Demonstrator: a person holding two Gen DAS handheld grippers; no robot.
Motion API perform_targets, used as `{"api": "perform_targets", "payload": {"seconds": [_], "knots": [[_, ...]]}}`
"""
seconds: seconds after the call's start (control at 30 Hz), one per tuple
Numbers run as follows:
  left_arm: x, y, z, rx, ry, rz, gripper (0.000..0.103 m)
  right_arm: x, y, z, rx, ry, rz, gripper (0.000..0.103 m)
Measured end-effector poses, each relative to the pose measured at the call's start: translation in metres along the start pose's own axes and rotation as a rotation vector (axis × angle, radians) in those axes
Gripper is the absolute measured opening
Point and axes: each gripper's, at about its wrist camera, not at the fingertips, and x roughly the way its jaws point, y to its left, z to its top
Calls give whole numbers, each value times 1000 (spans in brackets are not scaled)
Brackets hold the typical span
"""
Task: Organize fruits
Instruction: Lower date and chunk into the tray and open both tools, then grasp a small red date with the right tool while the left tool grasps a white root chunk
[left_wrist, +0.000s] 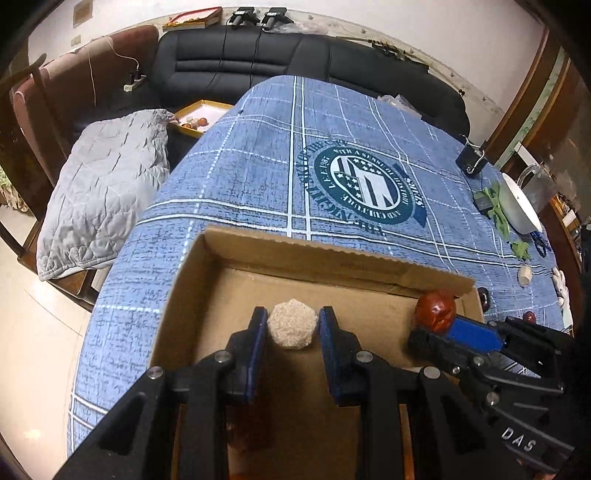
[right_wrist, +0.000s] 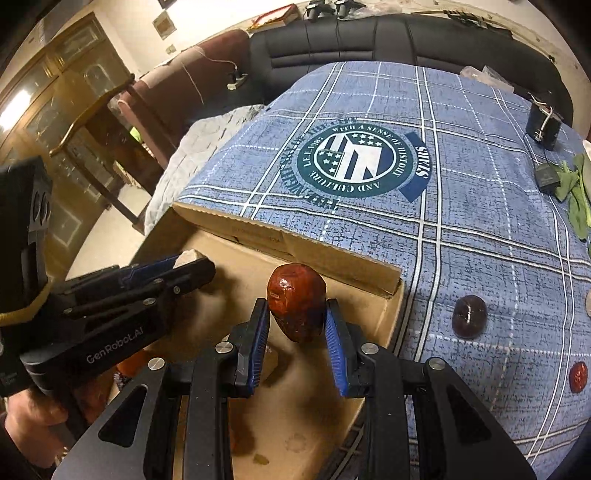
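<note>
Two claws hang over the cardboard box (left_wrist: 207, 280): left claw (left_wrist: 293, 325) clamps a pale, crumbly ball (left_wrist: 292, 324) at mid-width, right claw (right_wrist: 297, 317) a glossy, firm, slippery red fruit (right_wrist: 297, 306).

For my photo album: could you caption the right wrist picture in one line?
Right gripper holds a red fruit over the cardboard box, left gripper alongside.
</note>
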Motion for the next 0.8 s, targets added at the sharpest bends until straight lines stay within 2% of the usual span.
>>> {"api": "perform_targets", "payload": {"seconds": [0.3, 0.47, 0.63, 0.67, 0.77, 0.8], "knots": [[6, -2, 8, 14, -11, 14, 31, 10, 11, 3, -64, 14, -40, 29], [6, -2, 7, 16, -14, 23, 41, 10, 11, 2, -69, 14, -48, 30], [-1, -1, 0, 13, -14, 29, 42, 2, 8, 0, -55, 8, -53, 33], [-4, -1, -2, 12, -17, 33, 44, -2, 6, -2, -48, 7, -54, 34], [-15, 0, -9, 10, -38, 62, 60, -16, 0, -8, -12, -5, -24, 34], [-20, 1, -12, 10, -49, 70, 62, -20, -1, -10, -4, -10, -20, 35]]}}
